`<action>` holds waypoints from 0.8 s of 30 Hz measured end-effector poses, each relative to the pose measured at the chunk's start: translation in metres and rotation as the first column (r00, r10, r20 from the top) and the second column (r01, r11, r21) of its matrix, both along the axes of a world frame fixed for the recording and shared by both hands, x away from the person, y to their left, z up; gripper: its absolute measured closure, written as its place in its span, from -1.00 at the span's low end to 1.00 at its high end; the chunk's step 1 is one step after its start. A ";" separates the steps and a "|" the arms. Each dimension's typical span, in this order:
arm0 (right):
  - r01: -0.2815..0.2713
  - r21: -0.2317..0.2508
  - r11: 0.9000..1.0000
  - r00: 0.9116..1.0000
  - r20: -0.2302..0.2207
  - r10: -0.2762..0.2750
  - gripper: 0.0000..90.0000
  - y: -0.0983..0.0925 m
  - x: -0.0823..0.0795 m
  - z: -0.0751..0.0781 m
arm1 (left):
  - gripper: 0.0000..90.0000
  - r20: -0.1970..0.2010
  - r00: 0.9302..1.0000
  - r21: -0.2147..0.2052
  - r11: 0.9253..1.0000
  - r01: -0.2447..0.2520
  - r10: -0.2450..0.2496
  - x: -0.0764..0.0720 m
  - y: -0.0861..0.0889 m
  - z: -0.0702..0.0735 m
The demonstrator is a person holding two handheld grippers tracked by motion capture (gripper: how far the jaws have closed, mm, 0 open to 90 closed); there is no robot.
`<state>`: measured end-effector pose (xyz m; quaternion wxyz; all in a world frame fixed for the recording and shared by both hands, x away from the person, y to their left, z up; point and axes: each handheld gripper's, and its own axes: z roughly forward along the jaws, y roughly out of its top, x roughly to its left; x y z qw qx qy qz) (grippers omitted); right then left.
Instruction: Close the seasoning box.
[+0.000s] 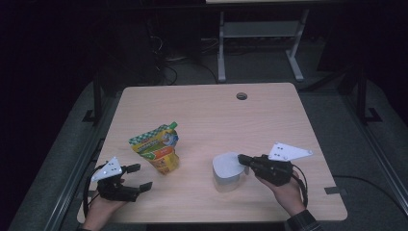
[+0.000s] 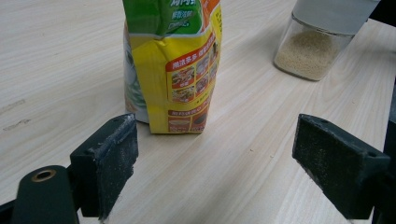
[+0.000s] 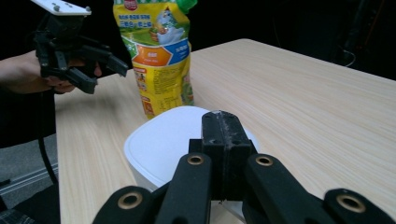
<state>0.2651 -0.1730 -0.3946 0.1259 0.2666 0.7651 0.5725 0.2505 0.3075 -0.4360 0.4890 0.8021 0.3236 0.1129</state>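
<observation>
A yellow and green spouted pouch [image 1: 156,147] stands upright left of the table's middle. My left gripper [image 1: 142,176] is open just in front of it, near the front left edge. In the left gripper view the pouch [image 2: 177,70] stands beyond the open gripper [image 2: 229,168], untouched. A clear container [image 1: 227,168] with a white lid and pale grains [image 2: 310,53] sits right of the pouch. My right gripper [image 1: 242,158] is shut, its tips [image 3: 219,121] over the white lid [image 3: 163,140] with nothing between them. Beyond the lid are the pouch [image 3: 159,56] and the left gripper [image 3: 109,67].
The light wooden table [image 1: 269,120] has a round cable hole [image 1: 241,96] near its far edge. A white desk frame [image 1: 260,33] stands on the floor behind. Dark floor surrounds the table.
</observation>
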 end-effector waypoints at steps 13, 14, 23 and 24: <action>0.114 -0.010 0.993 0.993 0.020 -0.114 0.58 -0.023 0.005 0.001 | -0.68 -0.001 1.000 0.007 1.000 -0.017 0.017 -0.005 0.004 0.000; 0.140 -0.012 0.990 0.990 0.017 -0.140 0.41 -0.026 0.006 0.001 | -0.68 0.002 1.000 -0.005 1.000 -0.025 0.025 -0.005 0.005 0.000; 0.240 -0.054 0.969 0.971 0.011 -0.239 -0.01 -0.045 0.008 -0.010 | -0.68 -0.001 1.000 0.005 1.000 -0.016 0.016 -0.006 0.006 -0.001; 0.256 -0.064 0.965 0.967 0.002 -0.256 -0.09 -0.048 0.008 -0.013 | -0.68 0.001 1.000 0.004 1.000 -0.015 0.015 -0.005 0.006 -0.001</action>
